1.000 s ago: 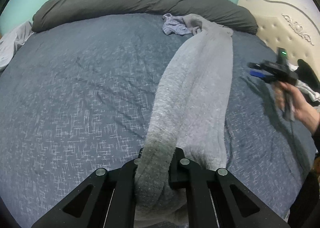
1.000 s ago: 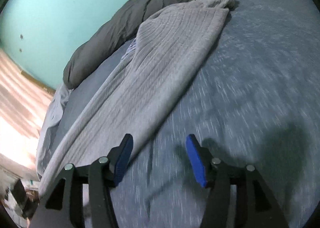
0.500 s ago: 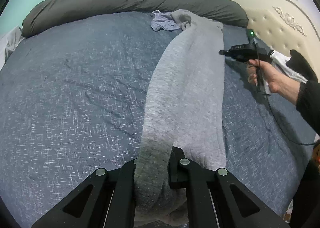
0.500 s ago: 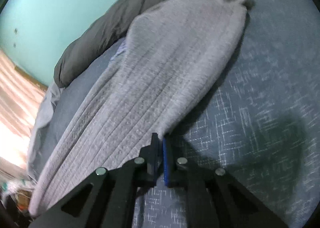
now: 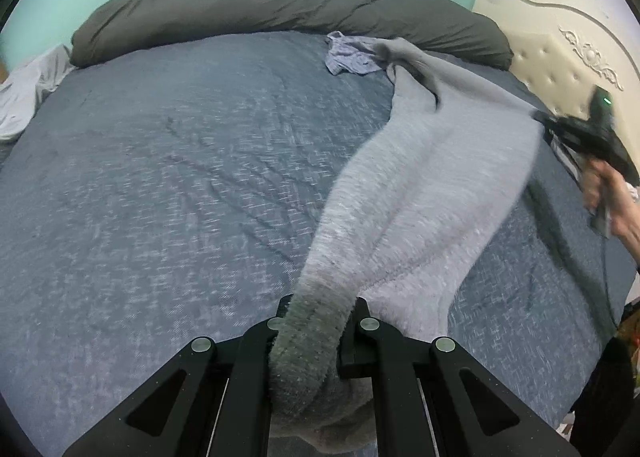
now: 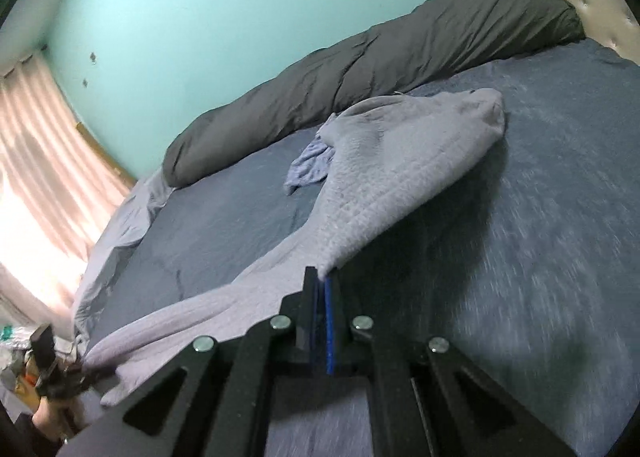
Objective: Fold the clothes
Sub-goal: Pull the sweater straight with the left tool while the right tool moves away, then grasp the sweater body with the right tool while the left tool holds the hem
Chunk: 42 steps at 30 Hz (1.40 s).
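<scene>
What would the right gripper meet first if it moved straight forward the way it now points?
The right gripper is shut on an edge of the grey garment, so that cloth is already in its line and would bunch up ahead of it. Beyond lie the bed and probably the dark duvet; depth is unclear.

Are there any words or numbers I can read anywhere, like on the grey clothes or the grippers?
None: no words, numbers or labels can be read in either view.
Grey garment: plain fabric, no tag showing.
Right hand-held gripper: only a small green light, no lettering.
Left hand-held gripper: plain black, no markings.
Headboard: carved ornament, not writing.
</scene>
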### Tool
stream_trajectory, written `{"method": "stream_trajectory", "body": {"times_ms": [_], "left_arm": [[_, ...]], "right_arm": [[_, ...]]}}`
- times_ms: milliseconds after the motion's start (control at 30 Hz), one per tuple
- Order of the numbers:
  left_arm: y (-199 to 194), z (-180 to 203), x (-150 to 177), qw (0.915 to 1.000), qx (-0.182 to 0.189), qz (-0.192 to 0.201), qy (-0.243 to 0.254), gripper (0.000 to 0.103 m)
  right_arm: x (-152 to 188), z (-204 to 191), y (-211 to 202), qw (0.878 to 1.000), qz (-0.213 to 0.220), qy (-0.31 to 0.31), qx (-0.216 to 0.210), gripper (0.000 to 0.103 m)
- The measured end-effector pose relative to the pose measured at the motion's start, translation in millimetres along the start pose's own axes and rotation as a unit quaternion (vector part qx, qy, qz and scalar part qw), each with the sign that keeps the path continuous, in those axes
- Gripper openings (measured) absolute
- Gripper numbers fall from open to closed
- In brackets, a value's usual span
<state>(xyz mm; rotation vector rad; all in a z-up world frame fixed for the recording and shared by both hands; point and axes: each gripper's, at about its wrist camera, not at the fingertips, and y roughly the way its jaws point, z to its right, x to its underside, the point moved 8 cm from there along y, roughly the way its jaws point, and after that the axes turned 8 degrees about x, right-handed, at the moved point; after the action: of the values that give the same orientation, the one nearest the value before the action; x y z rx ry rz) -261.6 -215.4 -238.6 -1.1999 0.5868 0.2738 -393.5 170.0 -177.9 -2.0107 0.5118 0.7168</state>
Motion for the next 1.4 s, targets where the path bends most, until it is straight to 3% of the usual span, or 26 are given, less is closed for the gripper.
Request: {"method": "stream_trajectory", "body": {"times_ms": [233, 433, 567, 800, 933, 1000, 1100, 1267, 1400], "left_arm": [[-28, -14, 25, 0.9995, -0.011, 0.003, -0.028, 0.007], [-42, -28, 50, 0.9984, -0.025, 0.0, -0.05, 0.007], [-51, -36, 66, 0.9975, -0.036, -0.004, -0.06, 0.007], [-50, -47, 79, 0.9964, -0.051, -0.014, -0.066, 0.007], [-46, -57, 82, 0.9958, -0.053, -0.016, -0.073, 0.007], [-43, -60, 81, 0.9955, -0.054, -0.015, -0.076, 0.007], [-39, -64, 79, 0.9952, -0.057, -0.015, -0.078, 0.007], [-32, -68, 76, 0.9948, -0.062, -0.017, -0.078, 0.007], [-25, -70, 77, 0.9947, -0.066, -0.023, -0.076, 0.007]], "right_arm": [[62, -23, -74, 0.999, -0.031, 0.006, -0.025, 0.002], [130, -29, -84, 0.996, -0.086, 0.003, -0.022, 0.002], [152, -35, -69, 0.992, -0.123, -0.02, -0.013, 0.003], [146, -14, -63, 0.991, -0.133, -0.027, -0.003, 0.007], [132, 21, -72, 0.993, -0.118, -0.007, 0.018, 0.028], [118, 50, -72, 0.994, -0.106, 0.021, 0.037, 0.032], [96, 91, -68, 0.993, -0.09, 0.058, 0.055, 0.052], [64, 144, -48, 0.987, -0.077, 0.122, 0.069, 0.054], [45, 165, -23, 0.985, -0.084, 0.12, 0.094, 0.065]]}}
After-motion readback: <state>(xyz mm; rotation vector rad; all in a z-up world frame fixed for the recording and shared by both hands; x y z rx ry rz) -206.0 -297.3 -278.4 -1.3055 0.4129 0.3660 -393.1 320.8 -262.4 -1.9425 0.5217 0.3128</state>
